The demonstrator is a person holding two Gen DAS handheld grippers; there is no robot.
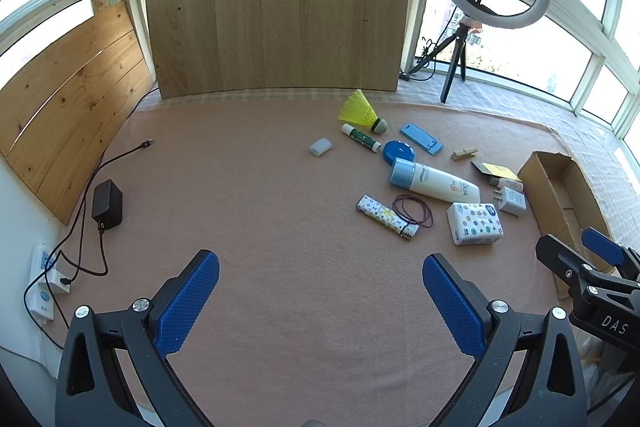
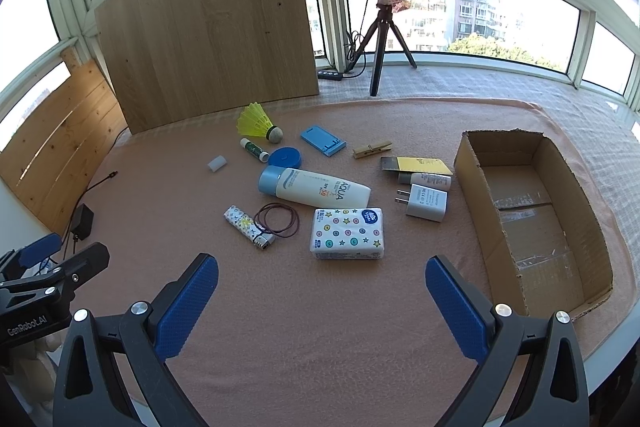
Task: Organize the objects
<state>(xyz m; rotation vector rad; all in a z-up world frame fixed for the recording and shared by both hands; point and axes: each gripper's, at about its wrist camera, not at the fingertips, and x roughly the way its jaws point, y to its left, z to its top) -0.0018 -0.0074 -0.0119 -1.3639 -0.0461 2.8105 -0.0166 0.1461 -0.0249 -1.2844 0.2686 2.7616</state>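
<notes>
While both hover level, left tongs (image 1: pixel 321 301) and right tongs (image 2: pixel 322 301) gape.

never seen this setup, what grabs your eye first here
A scatter of small items lies mid-blanket, led by the white sunscreen bottle with a blue cap and the yellow plastic shuttlecock behind it. To their right sits an open brown cardboard box, nothing inside.

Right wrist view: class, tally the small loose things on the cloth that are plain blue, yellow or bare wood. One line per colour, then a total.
Blue: 2, lid and stand
Yellow: 2, shuttlecock and card
Wood: 1, peg
Total: 5
</notes>
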